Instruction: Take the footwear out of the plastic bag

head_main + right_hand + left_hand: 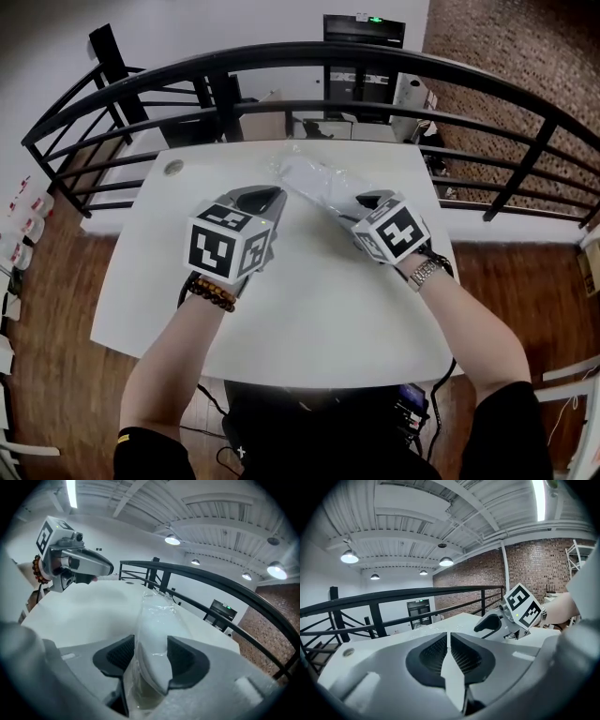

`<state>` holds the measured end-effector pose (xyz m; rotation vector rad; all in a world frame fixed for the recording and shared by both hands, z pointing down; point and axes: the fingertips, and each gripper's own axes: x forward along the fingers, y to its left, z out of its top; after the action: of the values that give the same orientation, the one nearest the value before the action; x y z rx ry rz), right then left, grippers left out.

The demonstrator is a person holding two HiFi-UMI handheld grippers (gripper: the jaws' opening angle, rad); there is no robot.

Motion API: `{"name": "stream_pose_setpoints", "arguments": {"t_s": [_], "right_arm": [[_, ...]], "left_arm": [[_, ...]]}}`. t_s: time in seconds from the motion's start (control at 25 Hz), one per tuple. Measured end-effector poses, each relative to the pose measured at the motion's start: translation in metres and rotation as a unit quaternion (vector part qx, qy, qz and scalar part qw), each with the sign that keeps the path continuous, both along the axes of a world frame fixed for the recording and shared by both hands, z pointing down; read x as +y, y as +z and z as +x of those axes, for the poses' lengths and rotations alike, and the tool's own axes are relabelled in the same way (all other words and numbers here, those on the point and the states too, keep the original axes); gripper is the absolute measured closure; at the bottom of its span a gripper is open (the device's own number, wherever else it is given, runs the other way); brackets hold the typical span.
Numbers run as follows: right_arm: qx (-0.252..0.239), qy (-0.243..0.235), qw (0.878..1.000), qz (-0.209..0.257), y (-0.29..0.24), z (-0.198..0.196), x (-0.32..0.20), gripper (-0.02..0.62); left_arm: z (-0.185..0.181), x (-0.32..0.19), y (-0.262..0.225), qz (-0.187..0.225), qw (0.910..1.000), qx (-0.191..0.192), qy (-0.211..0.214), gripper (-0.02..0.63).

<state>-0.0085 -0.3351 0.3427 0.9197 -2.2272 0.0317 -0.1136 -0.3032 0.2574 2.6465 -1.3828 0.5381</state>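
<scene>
The clear plastic bag (pixel 314 183) holding white footwear (pixel 154 630) lies lengthwise on the white counter (pixel 309 300) between the wide-open jaws of the right gripper (pixel 151 656), apparently unpinched, while the left gripper (pixel 449 641), jaws closed on nothing, hovers just beside.

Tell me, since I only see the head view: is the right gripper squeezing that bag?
Observer: Seemingly not. In the right gripper view the right gripper has its jaws apart, with the bag end between them.
Visitor: And the left one?
Observer: The left gripper is shut, with nothing between its jaws.
Visitor: What's inside the bag?
Observer: Up close, something white and flat shows through the clear plastic, maybe a slipper.
</scene>
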Motion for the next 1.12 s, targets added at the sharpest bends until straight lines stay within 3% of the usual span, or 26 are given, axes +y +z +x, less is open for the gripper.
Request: {"name": "stream_pose_setpoints", "arguments": {"t_s": [0.72,1.12], "right_arm": [[0.117,-0.107,0.986,0.045,0.01,0.028,0.069,0.414],[0.151,-0.269,0.948,0.085,0.018,0.047,0.125,0.434]], "left_arm": [[-0.024,0.028,0.006,-0.002,0.9995,-0.008,-0.03,0.58],[-0.045,0.044,0.02,-0.018,0.9985,-0.024,-0.047,0.58]]}}
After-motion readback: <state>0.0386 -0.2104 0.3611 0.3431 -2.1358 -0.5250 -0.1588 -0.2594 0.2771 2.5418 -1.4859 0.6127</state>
